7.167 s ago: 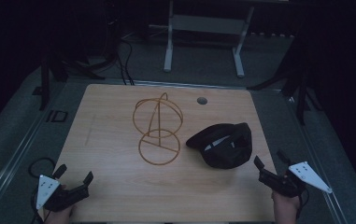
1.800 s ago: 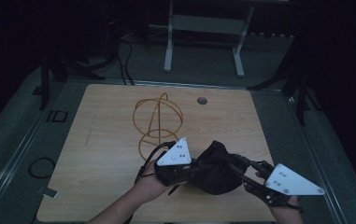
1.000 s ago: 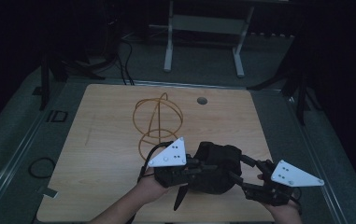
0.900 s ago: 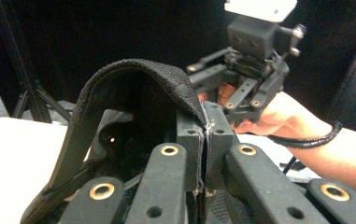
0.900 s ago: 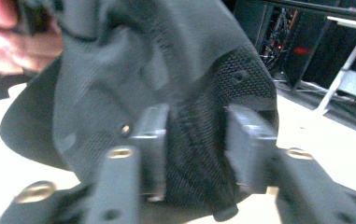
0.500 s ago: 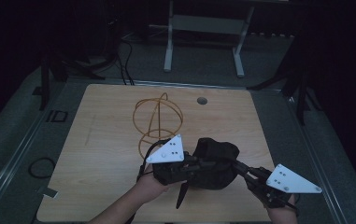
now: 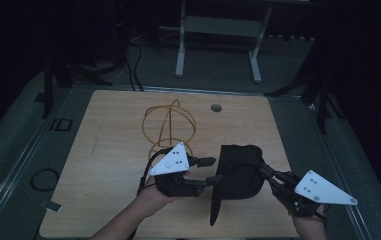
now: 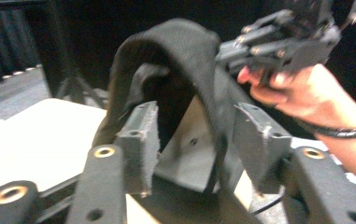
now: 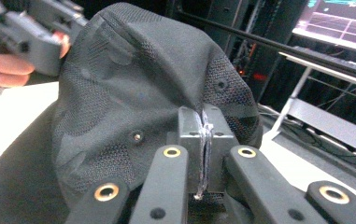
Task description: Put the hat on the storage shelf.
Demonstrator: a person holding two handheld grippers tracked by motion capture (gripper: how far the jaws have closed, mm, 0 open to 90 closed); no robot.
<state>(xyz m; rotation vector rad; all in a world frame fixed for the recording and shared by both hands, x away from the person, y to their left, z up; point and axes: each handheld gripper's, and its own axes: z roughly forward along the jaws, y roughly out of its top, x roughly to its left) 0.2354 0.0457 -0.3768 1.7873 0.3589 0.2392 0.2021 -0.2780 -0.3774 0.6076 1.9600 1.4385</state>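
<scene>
Above the near edge of the counter (image 7: 103, 150), your right hand-held gripper (image 7: 268, 175) is clamped on the crown fabric of the black cap (image 7: 238, 172), holding it up. Your left hand-held gripper (image 7: 210, 170) has just been opening, its jaws now apart around the cap's rim. It looks light and floppy; pinch seams or the stiffer brim.
</scene>
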